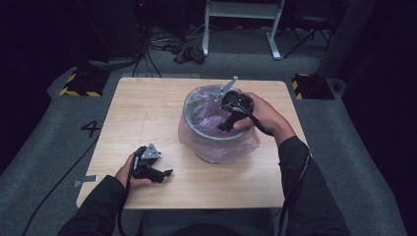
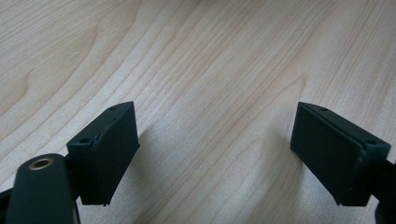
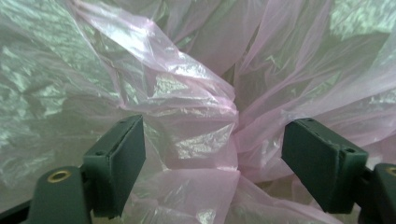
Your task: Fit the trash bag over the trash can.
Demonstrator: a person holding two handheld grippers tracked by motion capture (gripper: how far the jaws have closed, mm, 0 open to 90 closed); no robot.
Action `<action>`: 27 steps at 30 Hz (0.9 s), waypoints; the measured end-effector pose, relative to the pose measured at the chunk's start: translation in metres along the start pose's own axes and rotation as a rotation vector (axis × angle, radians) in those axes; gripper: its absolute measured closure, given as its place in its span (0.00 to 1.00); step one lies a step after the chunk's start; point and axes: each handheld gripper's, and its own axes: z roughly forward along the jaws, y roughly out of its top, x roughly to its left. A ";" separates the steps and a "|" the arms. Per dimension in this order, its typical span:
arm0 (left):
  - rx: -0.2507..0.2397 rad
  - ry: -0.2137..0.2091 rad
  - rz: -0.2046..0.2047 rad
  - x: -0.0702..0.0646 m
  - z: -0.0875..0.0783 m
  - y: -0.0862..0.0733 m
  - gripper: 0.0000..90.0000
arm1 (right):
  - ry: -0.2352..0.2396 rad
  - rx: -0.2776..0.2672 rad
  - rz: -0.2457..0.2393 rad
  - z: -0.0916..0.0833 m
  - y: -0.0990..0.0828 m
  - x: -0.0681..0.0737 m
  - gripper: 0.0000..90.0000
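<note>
Pink plastic — a thin, crinkled bin liner — lines a round grey bin that stands near the middle of the pale wooden table, a little toward its right side. The liner's top is folded over the rim and hangs in loose folds down the outside of the bin.

The right gripper hangs over the bin's mouth, tipped downward into it, with the person's right hand wrapped around its body at the near right edge of the rim. In the right gripper view its jaws stand wide apart, and bunched folds of the liner lie between and beyond them; the pads do not press on the plastic.

The left gripper rests low over the table near its front left part, well apart from the bin, held in the person's left hand. Its jaws are spread wide too — in the left gripper view just bare wood grain lies between them, and they hold nothing.

A black cable trails from the right gripper back along the dark sleeve.
</note>
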 end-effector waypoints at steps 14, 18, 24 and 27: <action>0.000 0.001 0.001 0.000 0.000 0.000 0.17 | -0.090 -0.174 0.038 -0.012 -0.005 -0.003 0.23; 0.000 0.001 0.000 0.000 0.000 0.000 0.17 | -0.128 -0.213 0.064 -0.014 -0.007 -0.006 0.23; 0.000 0.001 0.000 0.000 0.000 0.000 0.17 | -0.178 -0.296 0.124 -0.016 -0.009 -0.008 0.23; 0.000 0.001 0.000 0.000 0.000 0.000 0.17 | -0.187 -0.335 0.145 -0.018 -0.012 -0.009 0.23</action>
